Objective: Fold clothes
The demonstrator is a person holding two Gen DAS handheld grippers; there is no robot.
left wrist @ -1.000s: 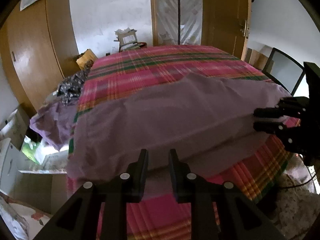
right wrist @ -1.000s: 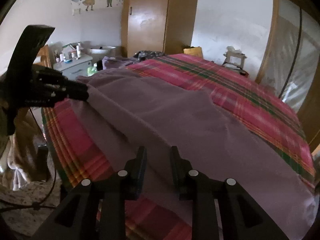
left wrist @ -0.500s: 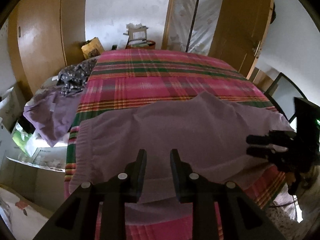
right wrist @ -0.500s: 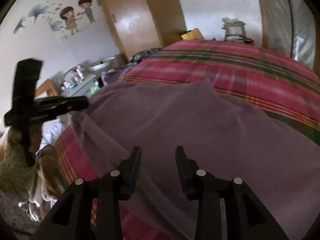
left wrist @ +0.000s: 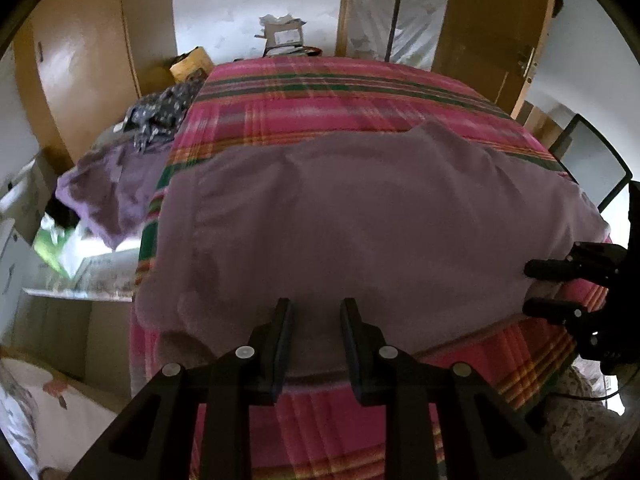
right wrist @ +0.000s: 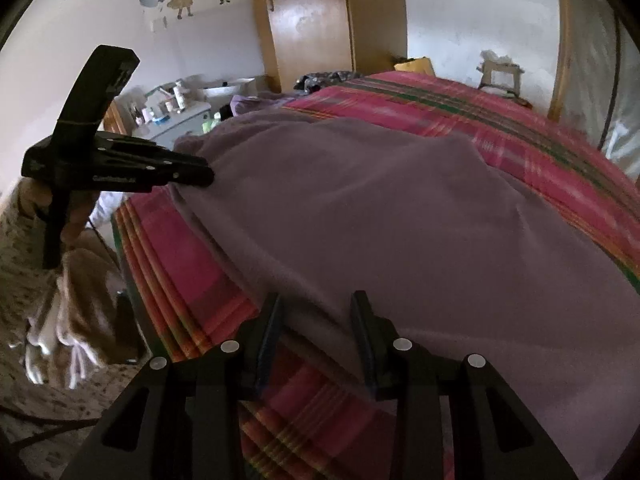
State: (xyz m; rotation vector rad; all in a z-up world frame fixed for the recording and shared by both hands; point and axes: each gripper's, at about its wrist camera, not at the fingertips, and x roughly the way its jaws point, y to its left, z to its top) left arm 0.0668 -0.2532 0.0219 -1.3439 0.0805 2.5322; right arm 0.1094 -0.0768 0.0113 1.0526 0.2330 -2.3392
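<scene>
A: Mauve garment (left wrist: 360,224) spread flat across the near part of the bed (left wrist: 320,92), over the pink plaid bedspread (left wrist: 304,412). Near hem hanging just past the bed's near edge.

B: Confirmed from the right wrist view: same garment (right wrist: 400,220), reaching from the near edge toward the bed's middle, far half of the plaid left bare.

A: Left gripper (left wrist: 314,312) poised above the near hem, jaws parted, cloth visible below the gap, pads not pressing on it.

B: Seen side-on from the right (right wrist: 200,172), tips at the garment's left corner by the bed's left edge. Cannot tell from there whether touching.

A: Right gripper (right wrist: 316,312) likewise parted, over the near hem toward the bed's right side, nothing clamped.

B: Also seen from the left wrist view (left wrist: 540,288), fingers apart at the garment's right end, near the bed's right edge.

A: Second purple cloth (left wrist: 104,196) bunched off the bed's left edge, dark patterned fabric (left wrist: 160,112) behind it near the far left corner.

B: Wooden wardrobe (right wrist: 320,28) beyond the bed.
</scene>
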